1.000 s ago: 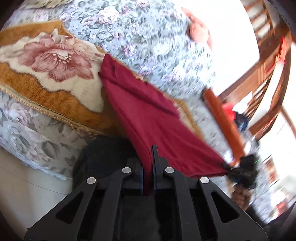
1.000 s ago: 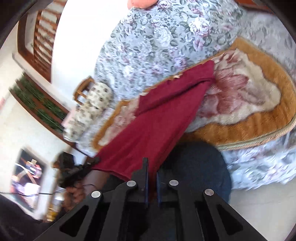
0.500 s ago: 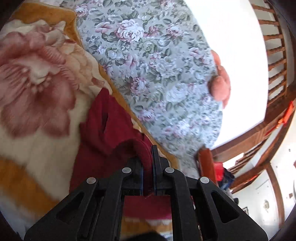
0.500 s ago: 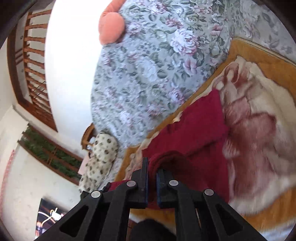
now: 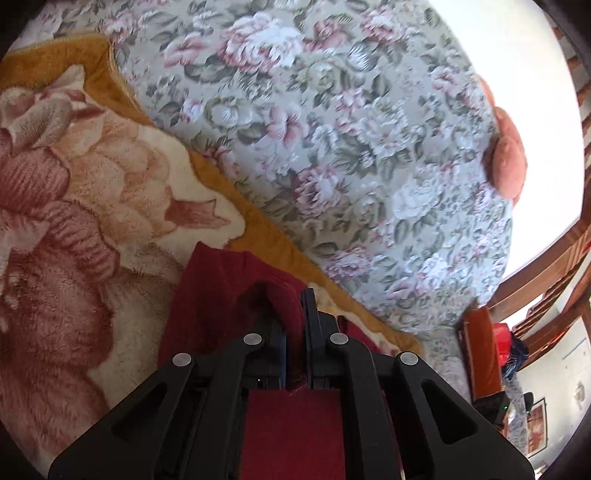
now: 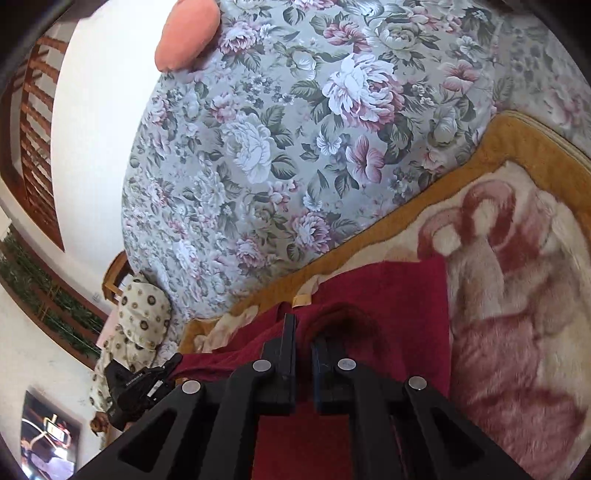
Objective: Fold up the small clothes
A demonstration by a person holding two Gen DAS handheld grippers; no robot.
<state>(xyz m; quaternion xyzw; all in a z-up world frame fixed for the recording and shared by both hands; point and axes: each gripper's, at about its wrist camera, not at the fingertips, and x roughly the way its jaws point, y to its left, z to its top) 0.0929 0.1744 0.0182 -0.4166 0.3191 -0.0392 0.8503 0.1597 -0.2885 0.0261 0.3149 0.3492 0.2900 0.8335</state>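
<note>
Both tongs are clamped shut on a dark red garment (image 5: 207, 295). In the left wrist view, the left tongs (image 5: 293, 314) sit at 6 o'clock, a fold of red cloth bulging up between the closed fingers and more of it spread beneath the black frame. In the right wrist view, the right tongs (image 6: 303, 332) pinch another edge of the same dark red garment (image 6: 388, 291), which arches over the fingertips. At 8 o'clock in that view, the left tongs (image 6: 147, 380) appear beside the cloth's far edge. The garment lies on a plush blanket (image 5: 92, 206) printed with large pink roses on cream and bordered in mustard yellow, spreading toward 9 o'clock in the left view and 3 o'clock in the right. Beyond the blanket, toward 12 o'clock, rises a grey floral cushion (image 5: 332, 129). A salmon-pink pillow (image 6: 188, 33) rests at its far edge, against a white wall.
</note>
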